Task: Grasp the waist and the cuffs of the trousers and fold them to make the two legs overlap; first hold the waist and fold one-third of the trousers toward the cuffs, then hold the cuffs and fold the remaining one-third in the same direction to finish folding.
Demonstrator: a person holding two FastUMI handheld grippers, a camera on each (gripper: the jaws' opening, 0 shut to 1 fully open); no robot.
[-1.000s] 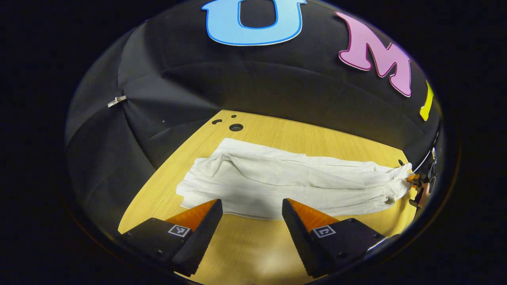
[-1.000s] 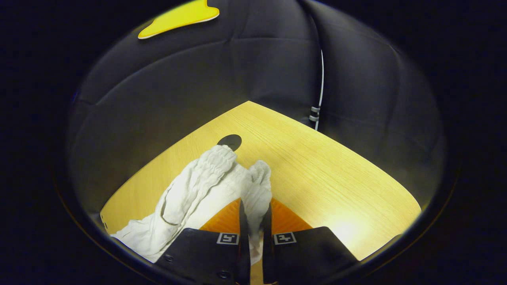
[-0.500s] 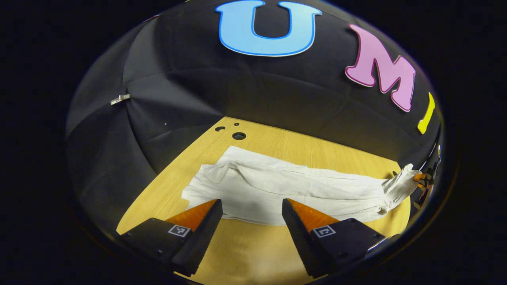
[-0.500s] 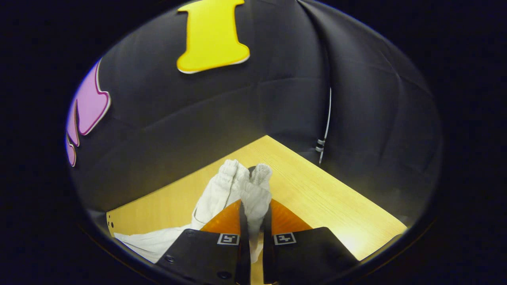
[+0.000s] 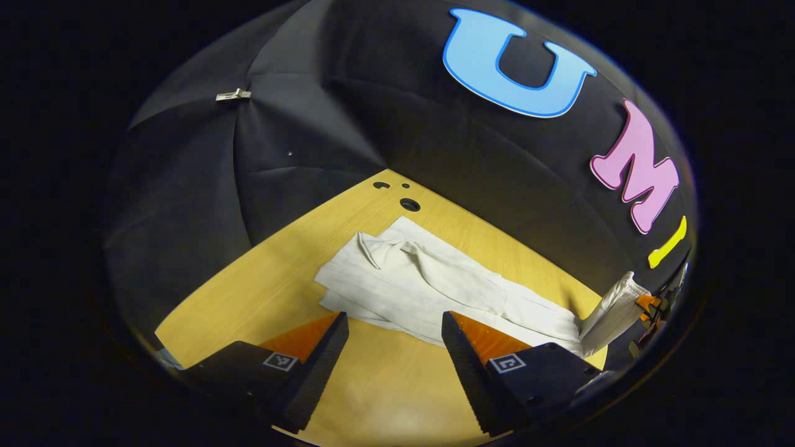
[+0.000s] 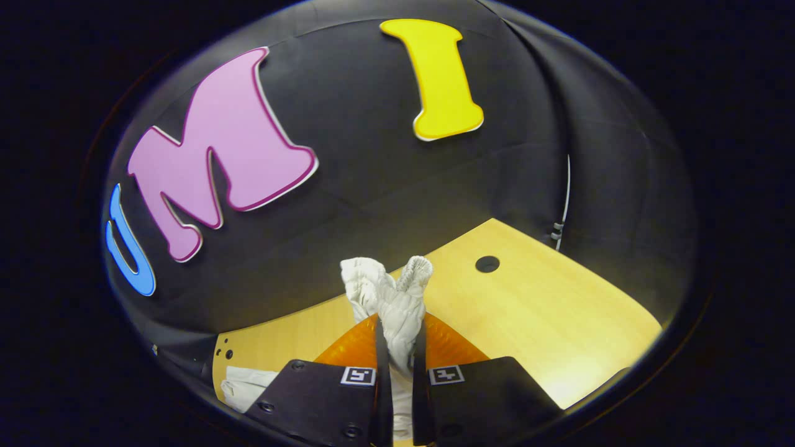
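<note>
My right gripper [image 6: 397, 372] is closed on the gathered waist [image 6: 397, 298] of the white trousers [image 5: 435, 285], both fingers pressing the cloth, and holds it lifted above the wooden table [image 6: 559, 323]. My left gripper [image 5: 394, 338] is open, with nothing between its fingers, hovering near the edge of the trousers, which lie across the table toward the far corner.
</note>
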